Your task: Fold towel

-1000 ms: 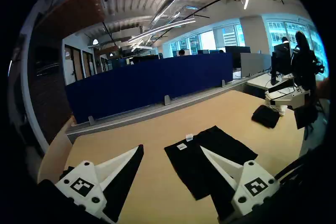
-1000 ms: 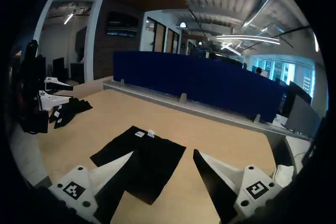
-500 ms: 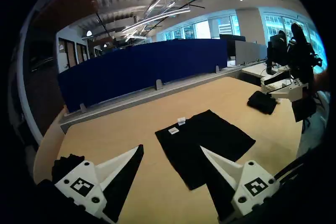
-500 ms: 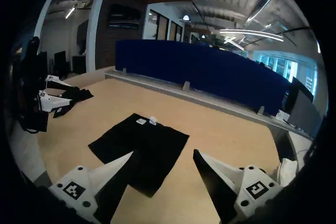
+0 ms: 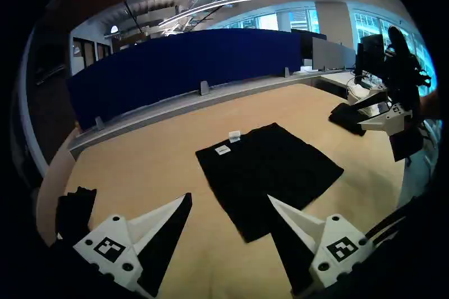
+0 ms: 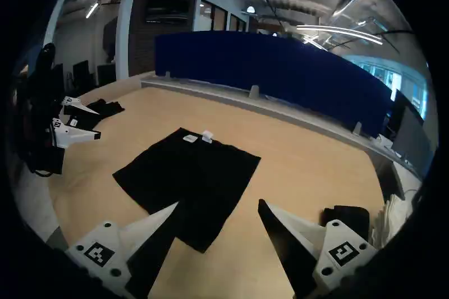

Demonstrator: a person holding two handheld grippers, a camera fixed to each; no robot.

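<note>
A black towel (image 5: 269, 167) lies spread flat on the light wooden table (image 5: 140, 170), with two small white tags (image 5: 223, 150) at its far edge. My left gripper (image 5: 227, 197) hovers open above the towel's near corner, holding nothing. In the right gripper view the same towel (image 6: 191, 178) lies ahead, and my right gripper (image 6: 218, 203) is open over its near edge. Each view also catches the other gripper farther off: the right gripper (image 5: 359, 118) beside the towel's right side, the left gripper (image 6: 95, 124) at its left, both held by a person.
A dark folded cloth (image 5: 76, 212) rests at the table's left end, and another dark pile (image 5: 348, 116) at the right end. A blue partition (image 5: 185, 69) runs along the far edge. White stacked items (image 6: 393, 215) sit off the table's right side.
Both views have dipped toward the table, so the towel now looks larger and lower in view. The dark piles at the table ends have come into sight. Both grippers stay open.
</note>
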